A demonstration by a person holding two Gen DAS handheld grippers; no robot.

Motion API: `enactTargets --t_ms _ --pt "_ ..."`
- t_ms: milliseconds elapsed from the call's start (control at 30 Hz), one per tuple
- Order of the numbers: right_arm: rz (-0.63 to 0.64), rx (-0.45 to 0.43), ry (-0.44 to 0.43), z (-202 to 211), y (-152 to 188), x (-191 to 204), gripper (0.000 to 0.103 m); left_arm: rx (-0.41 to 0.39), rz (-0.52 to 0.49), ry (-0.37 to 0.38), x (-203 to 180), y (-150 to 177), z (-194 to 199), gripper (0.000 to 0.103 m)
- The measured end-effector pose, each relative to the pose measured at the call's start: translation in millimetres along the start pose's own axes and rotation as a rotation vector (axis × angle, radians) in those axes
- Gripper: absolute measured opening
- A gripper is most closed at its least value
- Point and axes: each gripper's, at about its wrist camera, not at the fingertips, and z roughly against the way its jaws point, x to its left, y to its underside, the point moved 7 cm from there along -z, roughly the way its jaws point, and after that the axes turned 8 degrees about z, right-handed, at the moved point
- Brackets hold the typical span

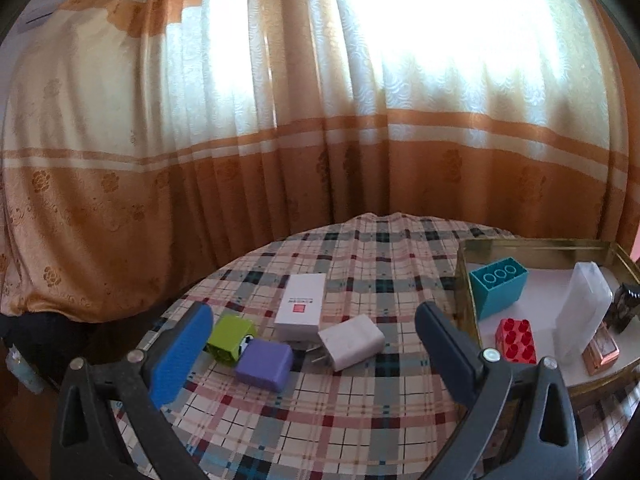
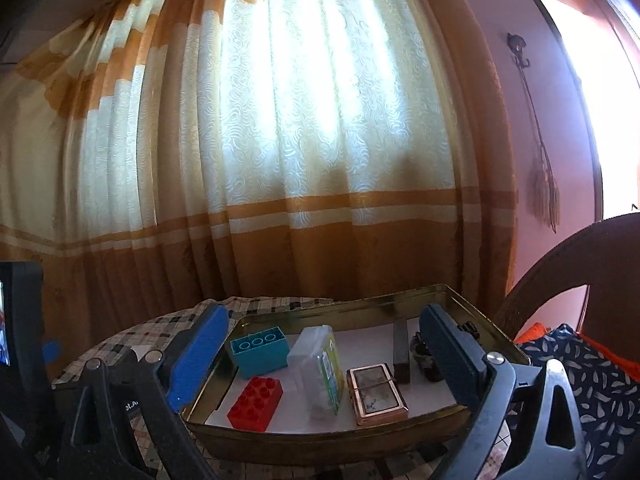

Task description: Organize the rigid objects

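My left tool (image 1: pixel 314 344) and my right tool (image 2: pixel 324 354) both stand apart, empty. Inside the gold tray (image 2: pixel 340 312) lie a teal block (image 2: pixel 260 350) and red block (image 2: pixel 256 402); left of the tray, on the worktop (image 1: pixel 320 420), sit a white charger (image 1: pixel 352 342), purple block (image 1: pixel 264 364) and green block (image 1: pixel 230 338).

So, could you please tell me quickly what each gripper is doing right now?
Left gripper: open, holding nothing.
Right gripper: open, holding nothing.

The right tongs' finger (image 2: pixel 448 356) hides most of a small dark object (image 2: pixel 420 350) in the gold tray (image 2: pixel 320 314), whose far corner the left view's edge cuts off.
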Motion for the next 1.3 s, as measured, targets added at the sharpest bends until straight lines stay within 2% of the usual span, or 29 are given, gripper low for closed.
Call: enactTargets --t_ms 267,1000,1167,1300 --pt "-0.028 0.033 0.007 -3.0 4.3 -6.0 0.098 0.007 0.020 -0.019 6.5 0.1 2.4 0.102" --pt "-0.044 0.023 0.023 4.3 4.7 -10.4 0.098 -0.010 0.037 0.021 9.1 0.8 14.3 0.102" --pt "-0.100 0.057 0.000 7.6 11.5 -10.2 0.098 -0.011 0.029 0.021 8.7 1.1 14.8 0.102" --pt "-0.117 0.119 -0.030 0.1 20.9 -3.1 0.098 -0.007 0.046 0.026 13.4 0.7 15.4 0.102"
